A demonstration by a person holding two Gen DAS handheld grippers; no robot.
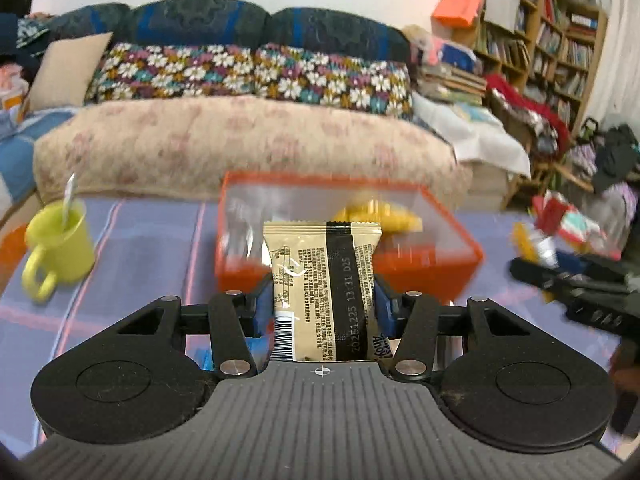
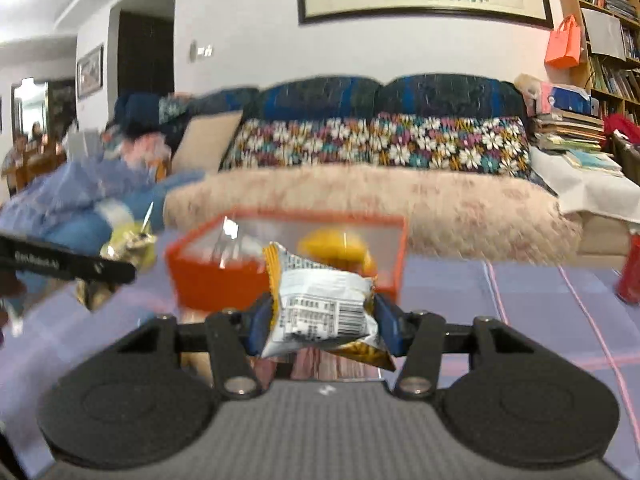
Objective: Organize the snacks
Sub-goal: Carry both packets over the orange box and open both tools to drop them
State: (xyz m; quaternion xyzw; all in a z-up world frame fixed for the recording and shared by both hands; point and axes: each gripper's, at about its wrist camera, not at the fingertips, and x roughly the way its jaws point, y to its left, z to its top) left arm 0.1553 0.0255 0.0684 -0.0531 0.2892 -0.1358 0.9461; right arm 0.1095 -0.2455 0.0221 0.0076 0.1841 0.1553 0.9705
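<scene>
- Left wrist view, left side of the frame: a yellow-green mug (image 1: 60, 240) with a utensil handle sticking out of it stands on the checked tablecloth (image 1: 152, 248), well apart from the claw; its outline is smeared by blur.
- Centre: the left gripper (image 1: 324, 304) pinches a beige snack packet (image 1: 322, 288) with a black stripe between its blue pads (image 1: 384, 304). The packet stands upright, its top edge above the fingertips and its bottom end hidden behind the gripper body.
- Just behind the packet sits an orange storage box (image 1: 432, 268) with clear walls; a yellow packet (image 1: 376, 216) lies inside, blurred and partly covered by the beige one.
- Right edge: the right gripper (image 1: 532, 276) shows from the side, holding something colourful that is too blurred to read.
- Right wrist view, left edge: a black finger of the left gripper (image 2: 96, 268) pokes in, cut off by the frame, with a blurred beige packet at its tip.
- Centre: the right gripper (image 2: 320, 320) clamps a crumpled silver and orange snack bag (image 2: 320, 308), barcode side up, lying crosswise between the pads.
- Behind it stands the orange storage box (image 2: 208, 280) with the yellow packet (image 2: 336, 244) inside.
- Far right: a red can (image 2: 630, 272), cut off by the frame edge.
</scene>
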